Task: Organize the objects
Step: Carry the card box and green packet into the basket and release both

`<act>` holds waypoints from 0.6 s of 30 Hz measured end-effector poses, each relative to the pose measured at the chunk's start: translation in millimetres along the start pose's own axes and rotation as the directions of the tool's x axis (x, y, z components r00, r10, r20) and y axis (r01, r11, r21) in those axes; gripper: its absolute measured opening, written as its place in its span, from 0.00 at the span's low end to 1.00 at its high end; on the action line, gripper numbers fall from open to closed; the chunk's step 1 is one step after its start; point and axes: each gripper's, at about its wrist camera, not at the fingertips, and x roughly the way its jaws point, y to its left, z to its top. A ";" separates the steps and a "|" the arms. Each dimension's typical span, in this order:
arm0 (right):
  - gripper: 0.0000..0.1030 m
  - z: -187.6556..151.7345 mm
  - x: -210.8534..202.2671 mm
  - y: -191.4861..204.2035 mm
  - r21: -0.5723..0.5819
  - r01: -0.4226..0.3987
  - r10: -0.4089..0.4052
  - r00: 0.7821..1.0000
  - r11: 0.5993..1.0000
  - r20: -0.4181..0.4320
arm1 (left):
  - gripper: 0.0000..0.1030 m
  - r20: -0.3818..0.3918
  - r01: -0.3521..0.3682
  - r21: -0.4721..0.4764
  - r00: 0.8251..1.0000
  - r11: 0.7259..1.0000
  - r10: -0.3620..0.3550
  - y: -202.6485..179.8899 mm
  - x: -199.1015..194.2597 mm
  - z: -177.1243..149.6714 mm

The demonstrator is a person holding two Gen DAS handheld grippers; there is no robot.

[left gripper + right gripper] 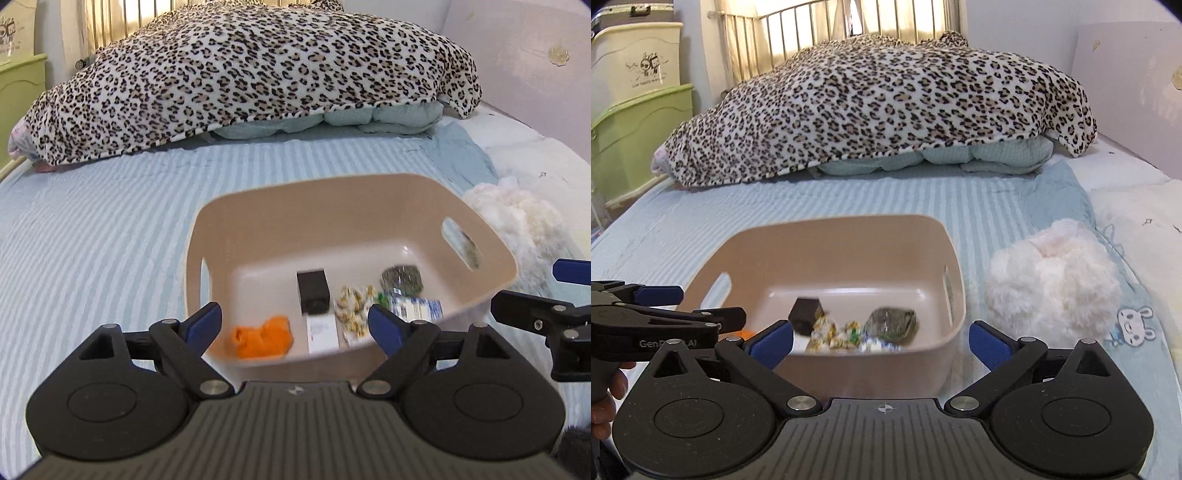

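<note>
Both tongs, left [295,325] and right [881,341], hang released and empty. The beige plastic handled basket [258,218] gathers the small clutter, while the fluffy white plush toy [1052,273] waits beside it.

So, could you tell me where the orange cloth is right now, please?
In the left wrist view, the orange cloth lies inside the beige basket at its near-left corner, left of the white box and the black box.

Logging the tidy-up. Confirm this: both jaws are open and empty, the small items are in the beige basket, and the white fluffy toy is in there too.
Wrong on the toy. The right wrist view shows the white fluffy toy on the bed beside the beige basket, not in it. The rest holds: the left gripper and right gripper have open, empty jaws, and the small items are inside.
</note>
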 end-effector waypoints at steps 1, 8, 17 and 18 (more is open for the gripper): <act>1.00 -5.3 -1.2 -0.1 0.001 0.006 -0.006 1.000 1.000 -0.003 | 0.85 -0.005 0.001 -0.002 1.000 1.000 -0.001 0.6 -2.3 -4.1; 1.00 -43.6 15.0 2.3 -0.019 0.016 -0.018 0.994 1.000 -0.106 | 0.85 -0.073 -0.017 0.026 0.997 1.000 0.019 2.5 4.2 -32.9; 1.00 -74.1 46.9 15.3 -0.090 -0.003 -0.017 0.975 0.996 -0.223 | 0.85 -0.190 -0.035 0.017 0.981 0.999 0.037 5.9 42.6 -68.2; 1.00 -75.5 50.6 16.6 -0.097 -0.002 -0.020 0.973 0.995 -0.228 | 0.85 -0.200 -0.038 0.016 0.979 0.999 0.040 6.4 46.4 -71.2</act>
